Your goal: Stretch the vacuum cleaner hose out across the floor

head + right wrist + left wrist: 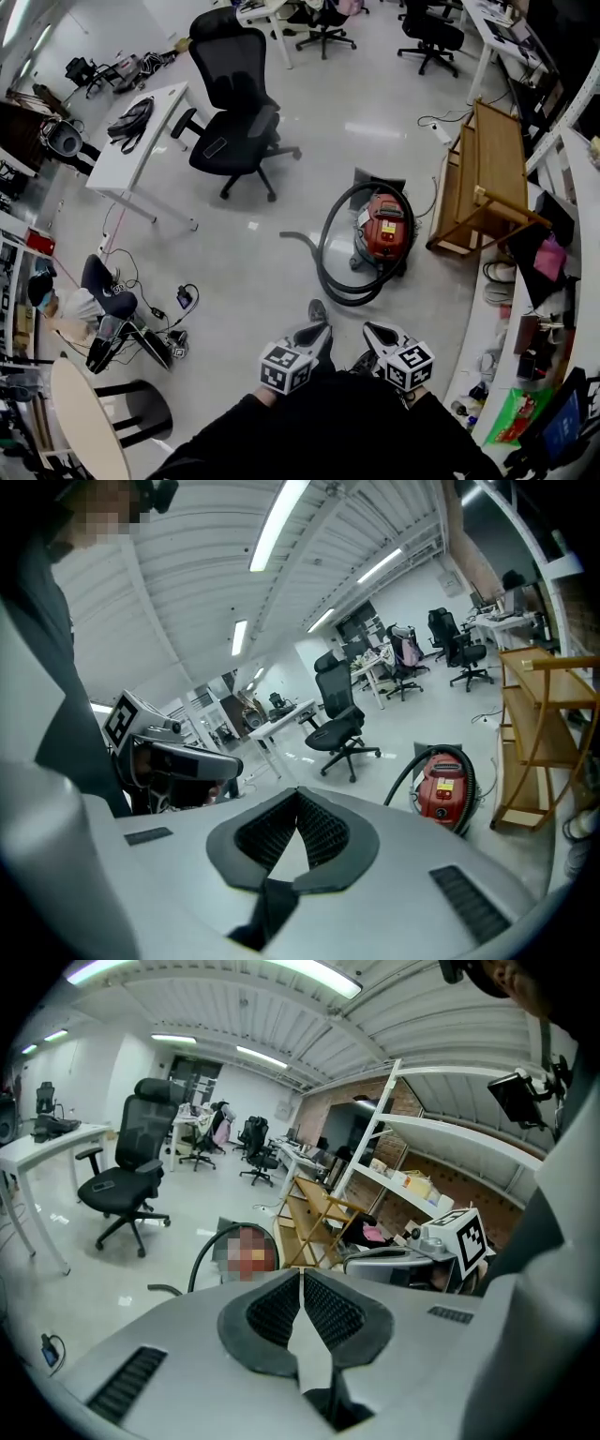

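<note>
A red vacuum cleaner [382, 228] stands on the grey floor ahead of me. Its black hose [325, 265] curls in a loop around it, and the hose's free end [286, 234] lies on the floor to the left. My left gripper [316, 330] and right gripper [378, 330] are held side by side near my body, well short of the hose. Both are shut with nothing between the jaws. In the left gripper view the shut left gripper [301, 1277] points toward the hose [200, 1258]. In the right gripper view the right gripper [298, 795] faces the vacuum cleaner [443, 789].
A black office chair [234, 112] and a white desk [141, 141] stand beyond the hose on the left. A wooden shelf [487, 178] sits right of the vacuum. Cables and a charger [183, 300] lie on the floor near a seated person [70, 305].
</note>
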Demonstrator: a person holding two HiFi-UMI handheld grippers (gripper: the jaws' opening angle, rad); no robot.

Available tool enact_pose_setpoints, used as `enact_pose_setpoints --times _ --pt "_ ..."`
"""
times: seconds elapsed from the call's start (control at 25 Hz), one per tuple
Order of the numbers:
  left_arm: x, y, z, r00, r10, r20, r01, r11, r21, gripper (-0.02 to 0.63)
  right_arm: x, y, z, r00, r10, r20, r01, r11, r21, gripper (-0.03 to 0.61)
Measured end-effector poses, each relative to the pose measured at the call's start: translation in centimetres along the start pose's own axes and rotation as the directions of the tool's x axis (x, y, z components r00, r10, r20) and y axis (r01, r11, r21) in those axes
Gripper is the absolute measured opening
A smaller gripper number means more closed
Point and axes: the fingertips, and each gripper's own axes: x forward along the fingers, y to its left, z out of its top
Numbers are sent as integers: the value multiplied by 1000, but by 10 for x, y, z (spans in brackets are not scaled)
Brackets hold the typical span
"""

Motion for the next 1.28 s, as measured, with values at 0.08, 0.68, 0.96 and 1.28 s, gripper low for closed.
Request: enact_pose_setpoints --times 0.08,0.68,0.96,1.28 --pt "19 12 14 999 -39 -4 39 999 18 28 10 -24 9 998 -68 -8 68 998 4 14" --pt "125 137 164 948 -317 -22 316 933 171 28 82 -204 110 838 -545 -33 545 832 99 14" --pt "141 186 178 969 -247 18 245 967 68 28 124 -314 90 846 -517 -129 533 821 205 15" --pt "179 183 193 995 -96 32 97 995 -37 28 160 -463 36 845 -467 -260 525 816 242 103"
